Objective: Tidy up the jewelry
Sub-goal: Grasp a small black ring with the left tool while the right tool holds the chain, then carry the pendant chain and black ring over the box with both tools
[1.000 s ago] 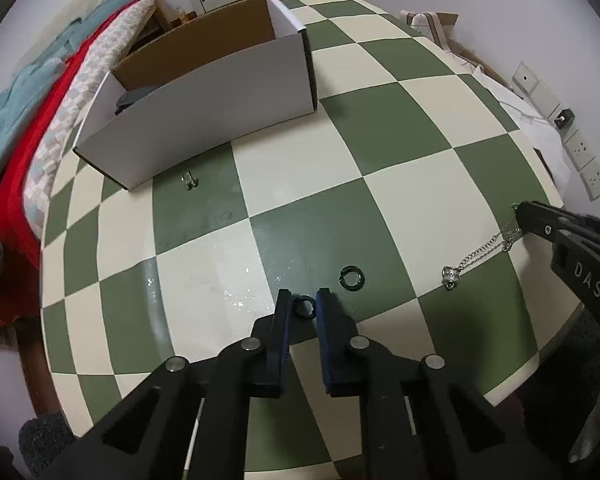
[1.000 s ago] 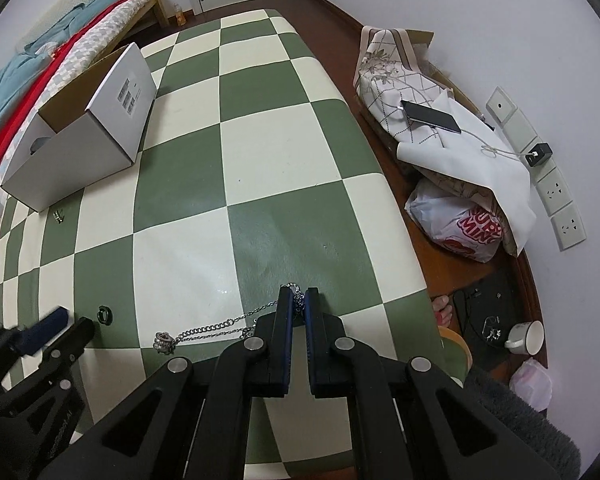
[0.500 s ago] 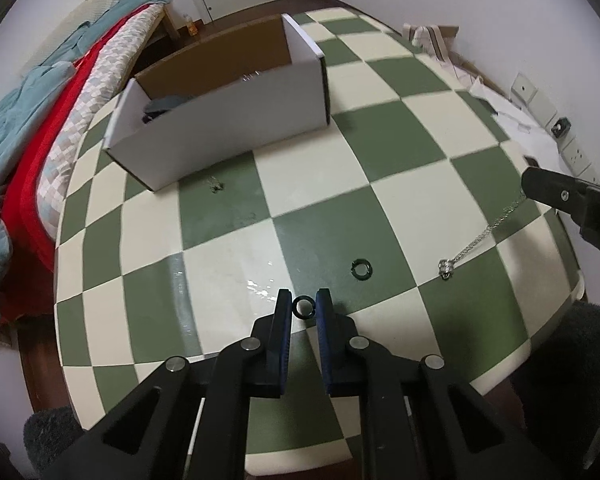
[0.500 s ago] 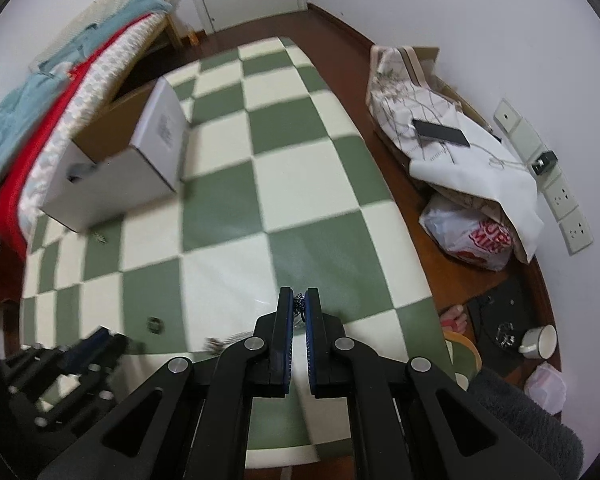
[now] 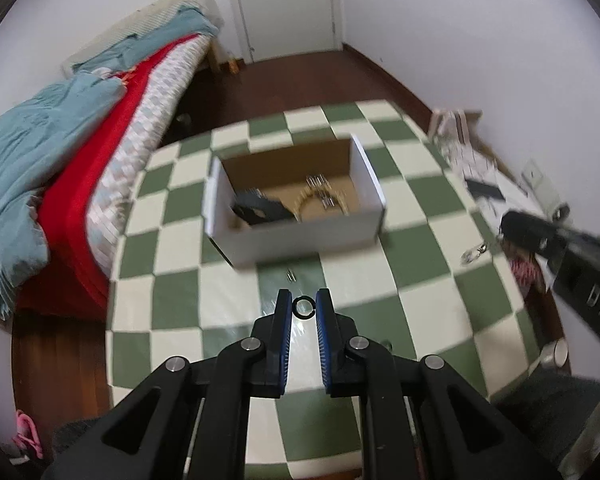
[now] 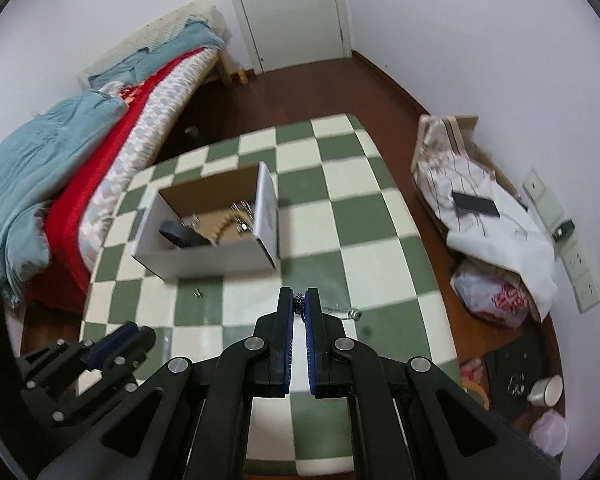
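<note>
My left gripper [image 5: 303, 307] is shut on a small black ring [image 5: 303, 307], held high above the checkered table [image 5: 340, 272]. My right gripper [image 6: 299, 304] is shut on a silver chain necklace [image 6: 346, 312], whose pendant hangs to the right; it also shows in the left wrist view [image 5: 476, 251]. The open white cardboard box [image 5: 300, 236] stands ahead of both grippers and holds a dark item and several pieces of jewelry [image 5: 324, 196]. A small silver earring [image 5: 290, 275] lies on the table just in front of the box, also in the right wrist view [image 6: 196, 291].
A bed [image 6: 80, 168] with red and blue bedding runs along the table's left side. Bags, white cloth and a phone [image 6: 476, 204] lie on the floor at the right. A cup [image 6: 548, 390] sits on the floor near the wall with sockets.
Both grippers have risen well above the table, carrying the ring and the necklace. The box interior has come into view. The second black ring on the table is out of sight.
</note>
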The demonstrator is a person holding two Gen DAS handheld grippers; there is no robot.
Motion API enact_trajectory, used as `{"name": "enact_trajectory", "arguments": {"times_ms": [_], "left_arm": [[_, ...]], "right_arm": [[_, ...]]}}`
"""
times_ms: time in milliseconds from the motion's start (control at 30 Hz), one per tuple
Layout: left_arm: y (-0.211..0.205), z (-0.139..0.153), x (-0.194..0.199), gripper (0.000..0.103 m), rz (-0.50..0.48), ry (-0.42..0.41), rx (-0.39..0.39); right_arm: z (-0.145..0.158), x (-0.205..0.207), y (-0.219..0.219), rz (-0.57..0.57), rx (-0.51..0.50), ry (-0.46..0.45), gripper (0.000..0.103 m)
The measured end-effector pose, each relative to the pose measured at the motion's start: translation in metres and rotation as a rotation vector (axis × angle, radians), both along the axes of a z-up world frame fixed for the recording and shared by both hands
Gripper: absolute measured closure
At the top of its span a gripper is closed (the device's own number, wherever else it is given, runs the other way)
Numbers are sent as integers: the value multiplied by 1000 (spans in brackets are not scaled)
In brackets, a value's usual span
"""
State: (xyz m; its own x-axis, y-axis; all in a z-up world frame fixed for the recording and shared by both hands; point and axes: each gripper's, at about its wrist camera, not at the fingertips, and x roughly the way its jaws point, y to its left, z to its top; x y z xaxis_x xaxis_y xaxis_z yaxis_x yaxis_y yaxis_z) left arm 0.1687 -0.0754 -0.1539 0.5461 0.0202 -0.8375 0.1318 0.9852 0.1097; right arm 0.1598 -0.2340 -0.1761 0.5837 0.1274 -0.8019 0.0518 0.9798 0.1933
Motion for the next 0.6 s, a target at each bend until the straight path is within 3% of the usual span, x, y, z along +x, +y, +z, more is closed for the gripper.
{"name": "enact_trajectory", "arguments": {"times_ms": [300, 600], "left_arm": [[29, 48, 49, 94, 59, -76, -62], [57, 50, 123, 94, 63, -9, -109]], "right_arm": [[46, 36, 19, 52, -1, -80, 97], [74, 100, 46, 124, 4, -107, 97]]}}
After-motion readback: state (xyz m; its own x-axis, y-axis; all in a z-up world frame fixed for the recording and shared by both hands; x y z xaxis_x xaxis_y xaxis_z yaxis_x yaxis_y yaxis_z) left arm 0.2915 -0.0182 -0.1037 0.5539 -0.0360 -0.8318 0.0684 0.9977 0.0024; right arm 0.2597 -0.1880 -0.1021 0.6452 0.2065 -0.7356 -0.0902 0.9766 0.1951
